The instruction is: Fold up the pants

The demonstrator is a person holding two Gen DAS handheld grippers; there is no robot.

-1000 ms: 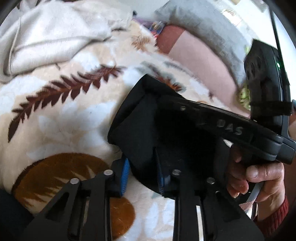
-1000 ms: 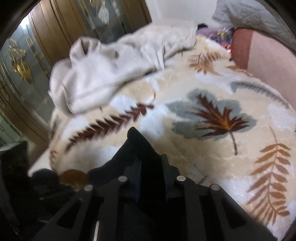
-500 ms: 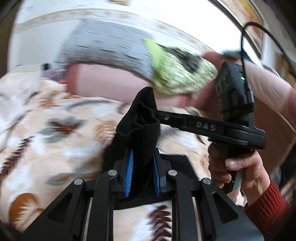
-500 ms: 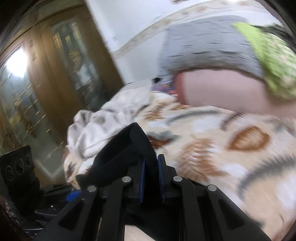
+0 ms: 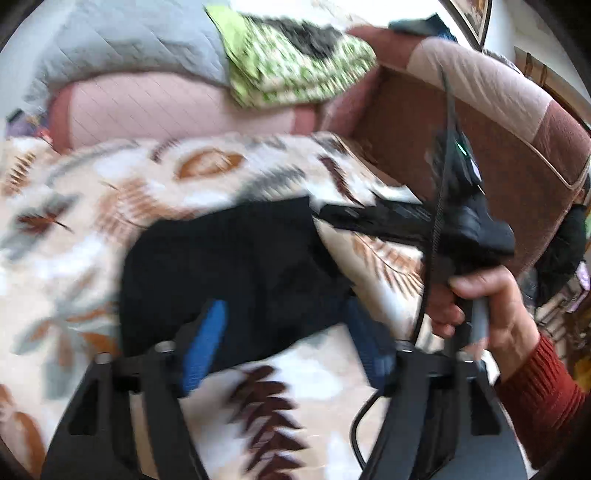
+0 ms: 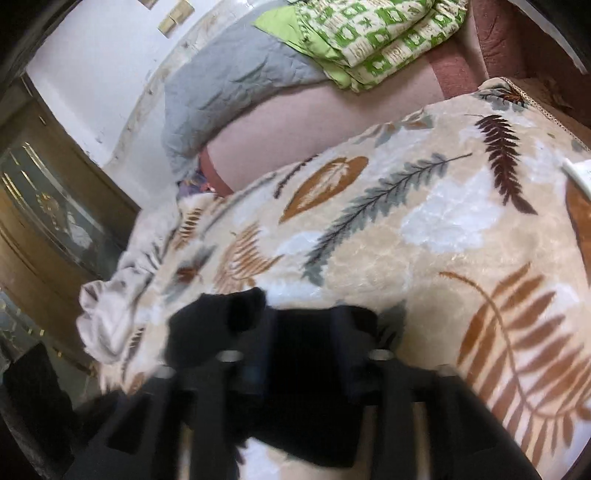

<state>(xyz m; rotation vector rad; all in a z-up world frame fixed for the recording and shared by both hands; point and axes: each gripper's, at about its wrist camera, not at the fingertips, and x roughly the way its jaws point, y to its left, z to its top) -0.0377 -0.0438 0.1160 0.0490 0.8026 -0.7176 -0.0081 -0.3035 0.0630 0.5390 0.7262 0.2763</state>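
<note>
The black pants (image 5: 236,266) lie in a folded bundle on the leaf-patterned blanket (image 5: 110,192). My left gripper (image 5: 288,332) straddles their near edge, its jaws opening. Its blue pads (image 5: 205,343) stand clear of the cloth on both sides. In the left wrist view the right gripper (image 5: 325,214), held by a hand (image 5: 476,306) in a red sleeve, has its tip at the pants' far right corner. In the right wrist view the pants (image 6: 221,321) fill the gap of my right gripper (image 6: 304,343). Its jaws are opening too, with the cloth loose between them.
A cream garment (image 6: 110,317) is bunched at the blanket's left edge. A grey quilt (image 6: 229,85) and a green patterned folded blanket (image 6: 376,33) rest on a pink cushion (image 6: 295,129) at the back. A wooden cabinet (image 6: 48,221) stands left, a brown padded side (image 5: 498,155) right.
Both grippers, shut on the pants earlier, swung across the blanket and rolled. Their jaws have now spread, and the pants have dropped from a raised bunch to lying on the blanket.
</note>
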